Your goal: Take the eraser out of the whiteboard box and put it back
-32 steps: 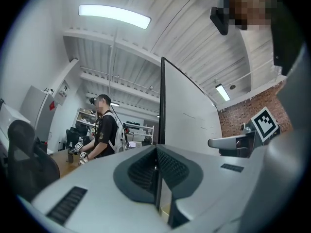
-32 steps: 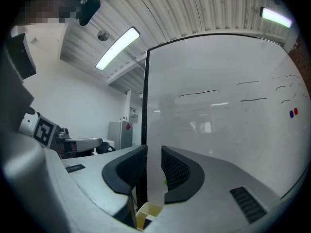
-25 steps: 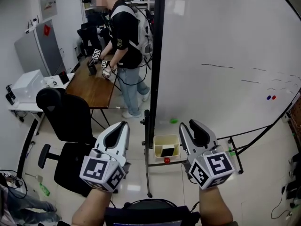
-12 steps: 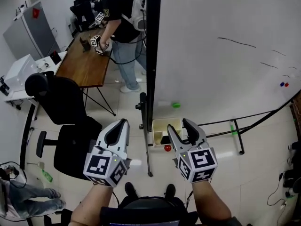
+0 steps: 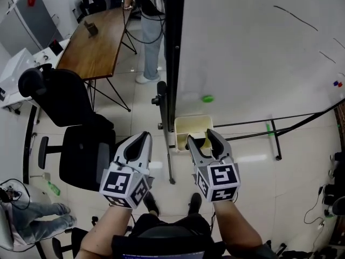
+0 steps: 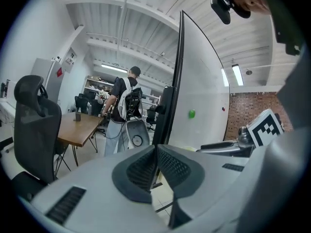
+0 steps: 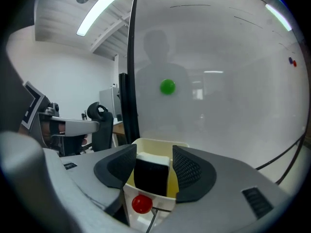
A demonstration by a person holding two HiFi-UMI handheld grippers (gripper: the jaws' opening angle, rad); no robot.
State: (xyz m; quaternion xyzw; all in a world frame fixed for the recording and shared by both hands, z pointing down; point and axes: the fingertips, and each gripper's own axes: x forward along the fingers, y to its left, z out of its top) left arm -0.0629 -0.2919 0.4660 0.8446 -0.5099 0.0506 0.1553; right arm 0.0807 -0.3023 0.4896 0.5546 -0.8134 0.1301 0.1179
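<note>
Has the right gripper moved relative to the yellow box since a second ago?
Yes. The right gripper shifted left, from beside the yellow box to directly before it; its jaws have just been opening, nothing between them.

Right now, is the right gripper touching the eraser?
Cannot tell. Right gripper view: open right gripper frames the eraser; one pad overlaps its edge, depth unclear.

- My right gripper (image 5: 201, 138) jaws have just been opening; the black-faced white block eraser (image 7: 151, 174) shows between them, not gripped.
- Right gripper and left gripper (image 5: 144, 138) have both dropped toward the cream plastic box (image 5: 190, 124).
- In the head view the right tips now overlap the box; earlier it sat clear ahead.
</note>
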